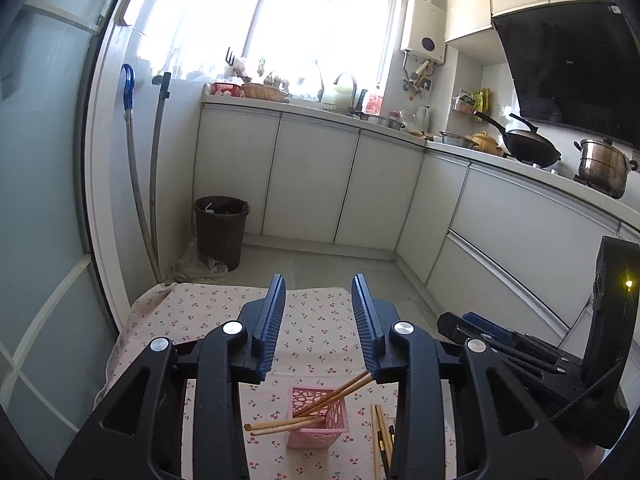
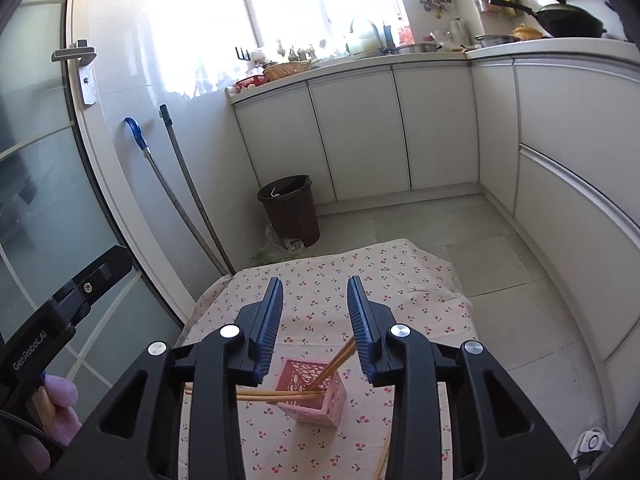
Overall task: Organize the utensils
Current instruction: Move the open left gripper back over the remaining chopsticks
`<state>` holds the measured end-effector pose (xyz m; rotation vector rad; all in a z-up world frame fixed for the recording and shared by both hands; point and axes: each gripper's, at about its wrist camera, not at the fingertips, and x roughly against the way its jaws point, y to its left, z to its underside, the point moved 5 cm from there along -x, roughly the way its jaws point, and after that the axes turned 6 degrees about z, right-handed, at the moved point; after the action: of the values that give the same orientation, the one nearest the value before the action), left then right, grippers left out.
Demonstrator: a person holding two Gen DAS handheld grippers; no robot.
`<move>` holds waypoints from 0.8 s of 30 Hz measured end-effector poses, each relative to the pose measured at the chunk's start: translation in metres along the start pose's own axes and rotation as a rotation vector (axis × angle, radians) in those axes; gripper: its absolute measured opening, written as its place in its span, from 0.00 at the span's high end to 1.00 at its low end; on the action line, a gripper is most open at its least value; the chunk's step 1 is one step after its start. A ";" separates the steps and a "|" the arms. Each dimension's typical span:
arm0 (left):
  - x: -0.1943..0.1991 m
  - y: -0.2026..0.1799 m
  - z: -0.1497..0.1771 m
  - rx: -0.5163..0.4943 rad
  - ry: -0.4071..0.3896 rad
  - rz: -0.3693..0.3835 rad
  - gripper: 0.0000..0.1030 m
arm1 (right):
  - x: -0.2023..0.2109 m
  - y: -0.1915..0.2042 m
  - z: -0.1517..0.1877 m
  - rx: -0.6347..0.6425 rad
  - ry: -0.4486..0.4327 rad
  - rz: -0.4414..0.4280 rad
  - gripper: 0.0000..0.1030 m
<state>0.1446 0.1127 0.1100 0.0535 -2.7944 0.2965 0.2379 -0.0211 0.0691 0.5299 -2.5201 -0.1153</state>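
A pink perforated utensil holder [image 1: 316, 420] [image 2: 316, 396] stands on a table with a cherry-print cloth [image 1: 192, 304] [image 2: 400, 280]. Wooden chopsticks [image 1: 280, 426] [image 2: 280, 394] rest in it, one pair leaning left over the rim and another pair [image 1: 344, 390] [image 2: 336, 364] leaning up to the right. More loose chopsticks [image 1: 380, 440] lie on the cloth right of the holder. My left gripper [image 1: 318, 280] hovers above and behind the holder, open, with nothing between its blue pads. My right gripper [image 2: 314, 284] is likewise open and empty above the holder.
A brown waste bin [image 1: 220, 232] [image 2: 290, 208] stands on the floor beyond the table, with two mop handles [image 1: 140, 200] leaning on the wall. White cabinets [image 1: 312, 184] line the back and right. A glass door [image 2: 40, 180] is at the left.
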 end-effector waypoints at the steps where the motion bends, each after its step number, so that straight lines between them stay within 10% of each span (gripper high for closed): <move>1: 0.001 -0.003 0.002 -0.009 0.003 -0.004 0.65 | 0.003 -0.002 0.005 0.009 0.007 0.014 0.60; 17: 0.003 -0.024 0.098 -0.044 0.174 -0.047 0.12 | 0.038 -0.097 0.094 -0.075 0.095 0.244 0.12; 24: -0.021 -0.021 0.156 -0.033 0.372 -0.048 0.07 | 0.042 -0.132 0.127 -0.154 0.229 0.274 0.08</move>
<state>0.1160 0.0592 -0.0367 0.0513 -2.4246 0.2230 0.1829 -0.1624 -0.0414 0.1251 -2.3100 -0.1360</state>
